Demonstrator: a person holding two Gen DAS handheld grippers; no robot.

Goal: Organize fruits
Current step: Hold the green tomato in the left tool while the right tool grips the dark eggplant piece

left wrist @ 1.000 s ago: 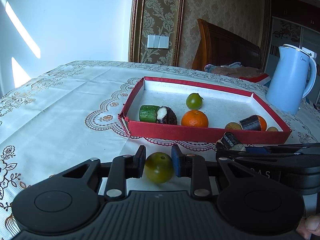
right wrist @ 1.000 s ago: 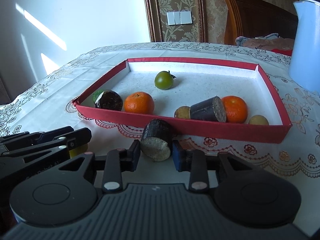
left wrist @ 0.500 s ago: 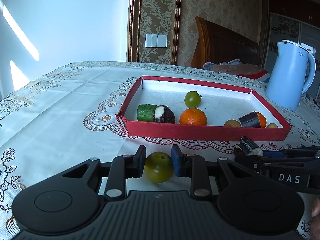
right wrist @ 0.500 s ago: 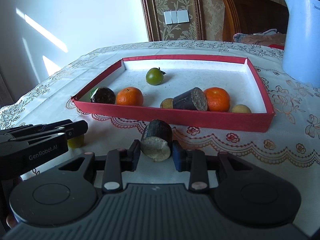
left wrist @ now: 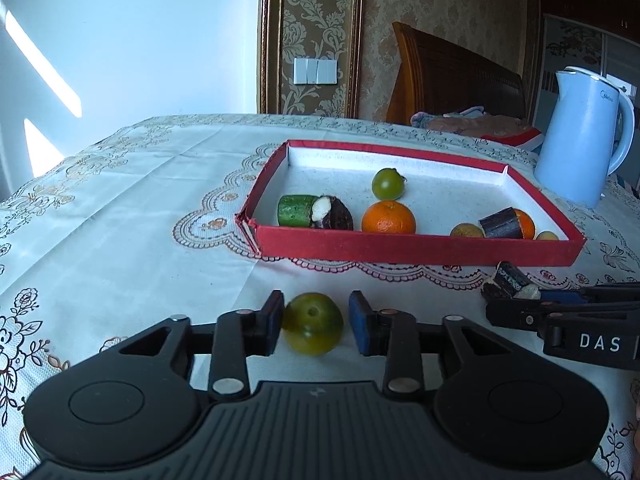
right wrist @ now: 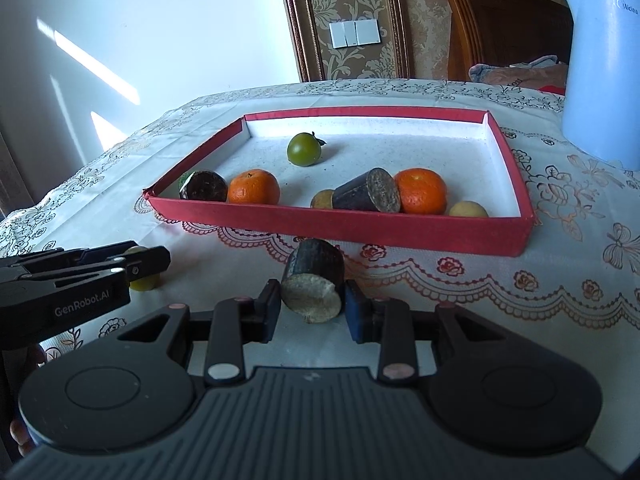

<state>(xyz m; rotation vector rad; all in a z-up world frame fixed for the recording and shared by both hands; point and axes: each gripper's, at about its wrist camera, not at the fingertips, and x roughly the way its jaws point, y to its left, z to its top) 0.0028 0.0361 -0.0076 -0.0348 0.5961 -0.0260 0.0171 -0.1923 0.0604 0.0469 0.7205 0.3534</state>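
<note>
The left gripper (left wrist: 313, 322) had just been opening its jaws, and the green fruit (left wrist: 312, 323) sat between them on the tablecloth (left wrist: 120, 208), in front of the near wall of the red tray (left wrist: 416, 245). A narrow gap showed on the side of the blue pad, so the fruit was released and no longer pressed. The fruit was round, without a long axis, and its small dimple faced the camera.

Further right, the right gripper (right wrist: 311, 307) was clenched on a dark sugarcane piece (right wrist: 314, 280), also in front of the tray and outside it. This piece was a short cylinder. Its long axis ran along the fingers, away from the camera toward the tray, and its pale cut end faced the camera and tilted a little downward.

Inside the tray, from left to right, lay a green cucumber piece (left wrist: 295, 210) with its axis across the view, touching a dark round fruit (left wrist: 332, 213) with white flesh showing, then an orange (left wrist: 388, 218), with a second green fruit (left wrist: 387, 184) behind it. Near the right corner another sugarcane piece (right wrist: 368, 190) lay on its side, its cut end facing right, against a second orange (right wrist: 422, 191), with small yellow fruits (right wrist: 468, 209) beside them.

A light blue kettle (left wrist: 582, 136) stood upright on the cloth beyond the tray's right side.
</note>
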